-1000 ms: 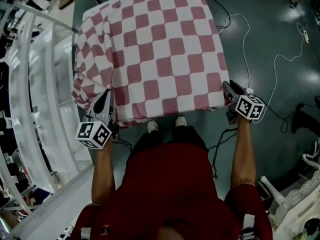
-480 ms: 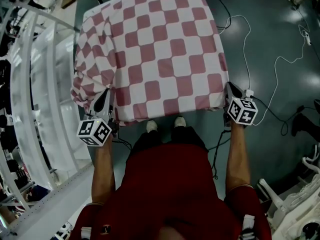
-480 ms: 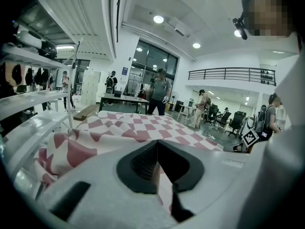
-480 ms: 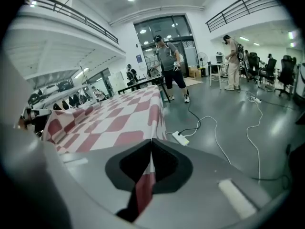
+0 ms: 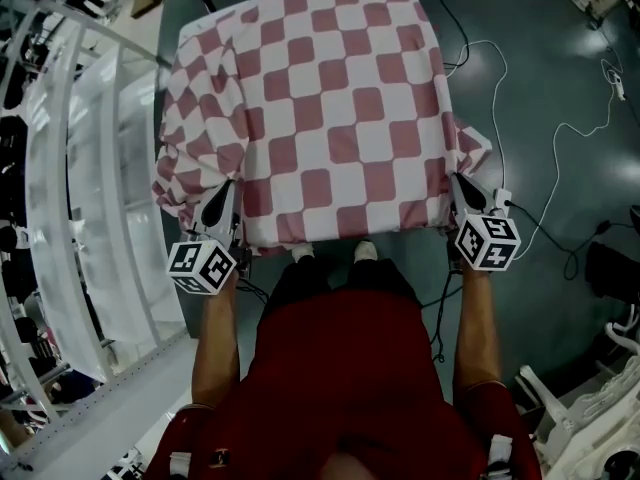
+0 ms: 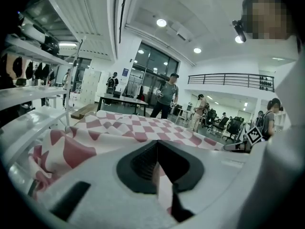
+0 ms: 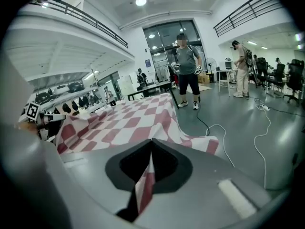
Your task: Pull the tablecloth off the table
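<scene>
Left gripper (image 5: pixel 220 204): your fingers pinch the tablecloth (image 5: pixel 330 118) at its near-left corner.
Right gripper (image 5: pixel 460 194): fingers pinch the near-right corner.
Lie: the rest stretches straight away from you.

The person wears a dark red short-sleeved shirt (image 5: pixel 340 368), dark trousers (image 5: pixel 330 280) and pale shoes (image 5: pixel 365 252). The black, tapered left gripper (image 5: pixel 222 192) and right gripper (image 5: pixel 459 184) each carry a white cube with black square markers (image 5: pixel 201 266), and thin dark cables (image 5: pixel 441 296) hang from them.
</scene>
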Demonstrator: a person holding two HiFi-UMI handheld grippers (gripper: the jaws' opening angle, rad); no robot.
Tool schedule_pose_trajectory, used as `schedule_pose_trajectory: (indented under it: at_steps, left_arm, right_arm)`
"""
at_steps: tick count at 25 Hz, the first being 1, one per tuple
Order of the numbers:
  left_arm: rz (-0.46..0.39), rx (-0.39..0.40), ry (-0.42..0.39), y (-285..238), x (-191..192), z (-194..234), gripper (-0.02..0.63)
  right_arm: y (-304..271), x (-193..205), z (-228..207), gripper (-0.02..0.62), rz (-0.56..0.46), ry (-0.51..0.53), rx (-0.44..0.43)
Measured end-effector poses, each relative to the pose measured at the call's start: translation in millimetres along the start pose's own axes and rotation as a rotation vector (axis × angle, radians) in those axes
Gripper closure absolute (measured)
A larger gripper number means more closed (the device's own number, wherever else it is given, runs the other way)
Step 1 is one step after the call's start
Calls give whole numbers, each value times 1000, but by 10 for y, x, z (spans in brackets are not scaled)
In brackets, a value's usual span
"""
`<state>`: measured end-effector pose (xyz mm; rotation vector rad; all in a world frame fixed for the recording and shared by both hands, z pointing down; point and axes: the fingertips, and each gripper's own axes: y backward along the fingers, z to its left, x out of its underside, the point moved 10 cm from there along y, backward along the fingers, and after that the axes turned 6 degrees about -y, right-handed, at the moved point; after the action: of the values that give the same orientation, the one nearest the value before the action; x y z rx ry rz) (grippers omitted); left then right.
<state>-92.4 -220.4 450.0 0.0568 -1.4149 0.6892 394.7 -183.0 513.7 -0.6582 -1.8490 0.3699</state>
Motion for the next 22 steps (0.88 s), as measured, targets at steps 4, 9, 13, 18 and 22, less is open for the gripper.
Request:
schedule_pose_trajectory:
  at_steps: [4, 9, 13, 18, 22]
  left_arm:
    - [-29, 53, 16, 42, -71, 95, 597]
    - [-64, 130, 58, 134, -173, 205, 598]
    - [-87, 186, 83, 200, -227, 272, 597]
    - [-127, 240, 81, 240, -288, 175, 597]
    - [-161, 272, 73, 297, -353, 39, 598]
  right_arm:
    - [-16, -132, 429, 581, -26, 22, -33]
    - [-63, -224, 963, 581, -53, 21, -75]
    - [-126, -278, 1458, 581, -75, 35, -149]
    - [-169, -322, 1983, 581, -81, 106, -257]
    - [-154, -335, 2281, 581, -96, 125, -344]
